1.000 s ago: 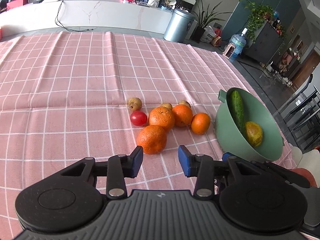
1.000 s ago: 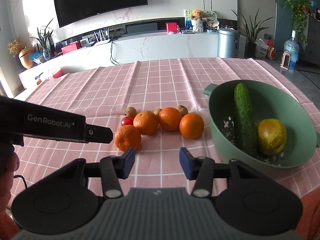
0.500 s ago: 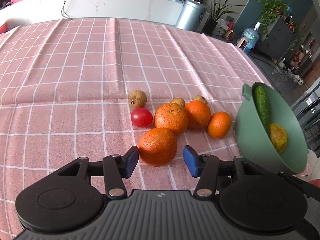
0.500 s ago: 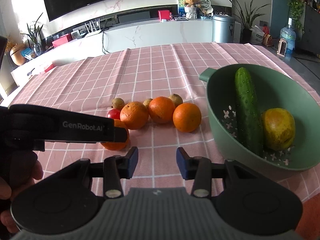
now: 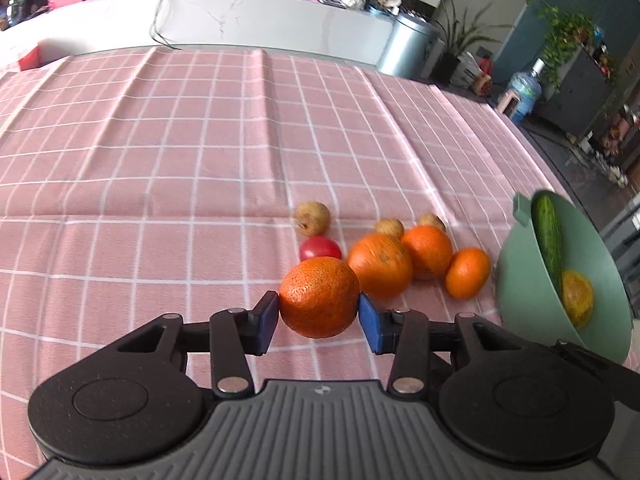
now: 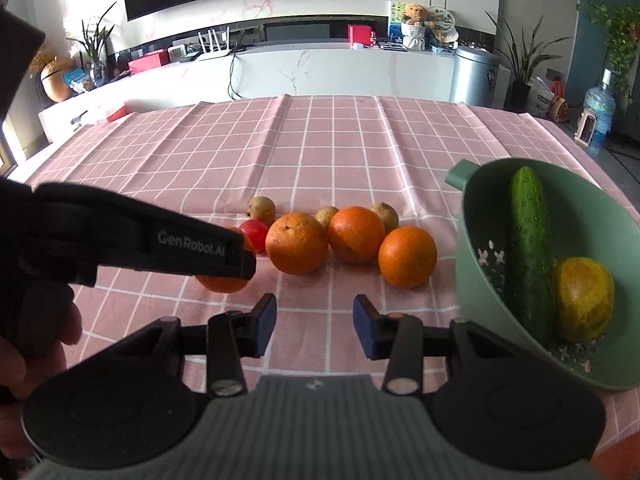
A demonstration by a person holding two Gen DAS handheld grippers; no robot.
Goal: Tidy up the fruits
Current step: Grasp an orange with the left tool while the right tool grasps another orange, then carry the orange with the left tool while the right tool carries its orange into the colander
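Note:
My left gripper [image 5: 319, 322] has its blue pads on both sides of the nearest orange [image 5: 319, 297], which rests on the pink checked cloth; the pads look to touch it. Behind it lie a red tomato [image 5: 320, 248], more oranges [image 5: 380, 265] and small brown fruits [image 5: 312, 217]. The green colander [image 5: 532, 300] at the right holds a cucumber [image 5: 549, 236] and a yellow fruit [image 5: 577, 298]. My right gripper [image 6: 315, 326] is open and empty above the cloth, in front of the oranges [image 6: 297, 242], with the colander [image 6: 472, 264] to its right. The left gripper's body [image 6: 132, 246] hides most of the nearest orange.
The pink checked tablecloth [image 6: 332, 148] covers the table. Beyond the far edge stand a white counter [image 6: 320, 68] and a metal bin [image 6: 476, 76]. The table's right edge runs close behind the colander.
My left gripper moved forward and closed in around the nearest orange. My right gripper stayed open and shifted slightly toward the fruit.

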